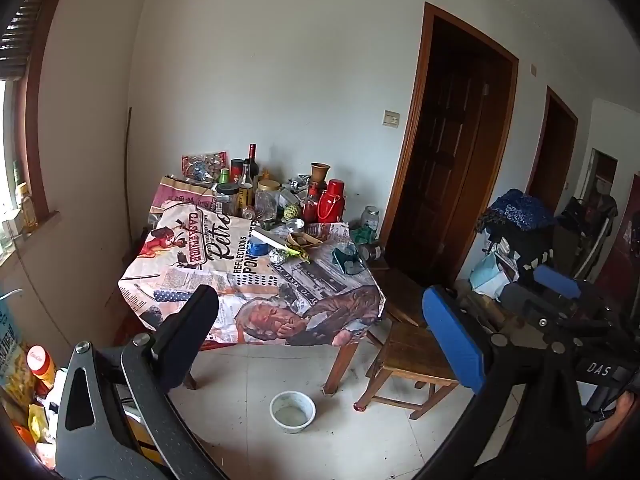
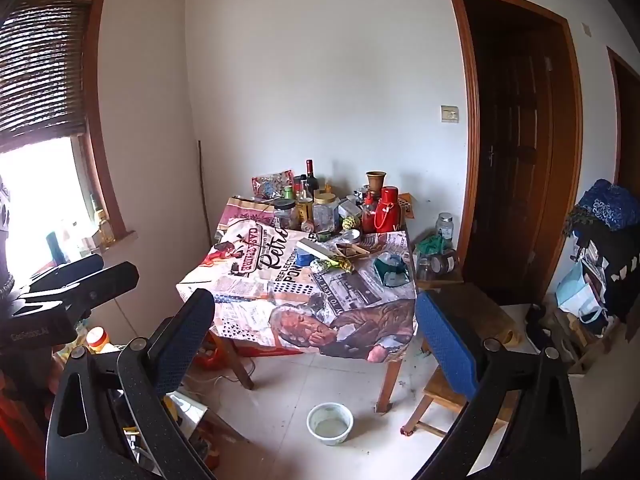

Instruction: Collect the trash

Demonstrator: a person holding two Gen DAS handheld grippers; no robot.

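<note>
Glossy printed tablecloth point(image 1: 224, 276), wooden stool point(image 1: 416, 356)

- My left gripper point(image 1: 324, 336) hangs wide open, holding nothing, well short of the table point(image 1: 256, 280)
- Crumpled wrappers point(image 1: 294, 252) lie beside a blue tape roll point(image 1: 259, 246)
- 1 white bowl point(image 1: 292, 411) sits on the floor

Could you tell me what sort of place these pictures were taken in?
Probably a lived-in room of a home, used for eating and storage. A table under a printed cloth is crowded with bottles and jars, a wooden stool stands beside it, and a white bowl sits on the tiled floor.
</note>
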